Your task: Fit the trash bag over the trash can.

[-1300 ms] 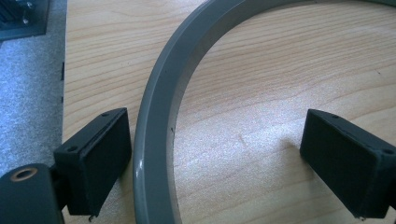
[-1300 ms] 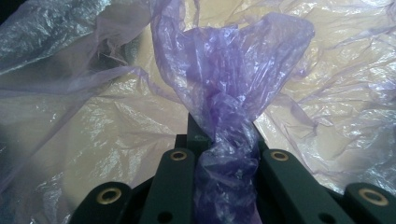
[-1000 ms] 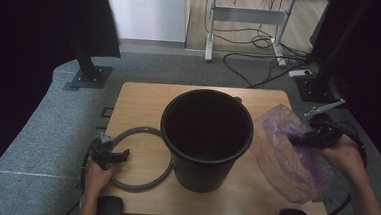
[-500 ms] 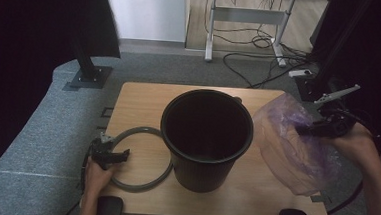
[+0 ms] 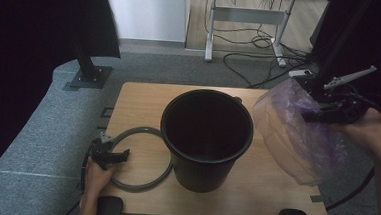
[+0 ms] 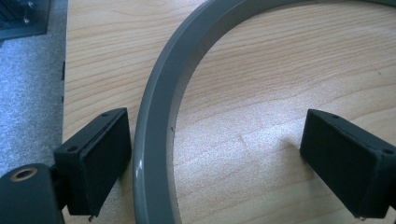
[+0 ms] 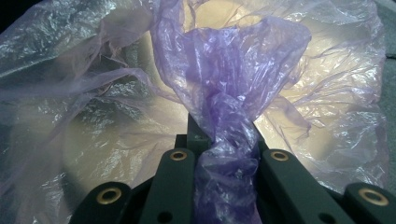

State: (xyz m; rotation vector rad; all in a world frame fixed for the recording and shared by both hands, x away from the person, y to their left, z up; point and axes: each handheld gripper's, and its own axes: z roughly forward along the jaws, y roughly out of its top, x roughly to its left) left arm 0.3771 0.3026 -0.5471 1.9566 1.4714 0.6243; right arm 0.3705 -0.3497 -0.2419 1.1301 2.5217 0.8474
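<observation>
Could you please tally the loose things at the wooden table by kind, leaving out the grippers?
Black bucket: 1
Grey ring: 1
Purple plastic bag: 1
Total: 3

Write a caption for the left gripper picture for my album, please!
Open jaws straddle the grey ring lying flat on the wooden table.

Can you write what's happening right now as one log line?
left hand-held gripper: open astride grey ring | right hand-held gripper: shut on purple bag | bucket: upright

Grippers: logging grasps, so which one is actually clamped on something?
The right gripper, shut on the purple bag; the left gripper is open astride the grey ring.
</observation>
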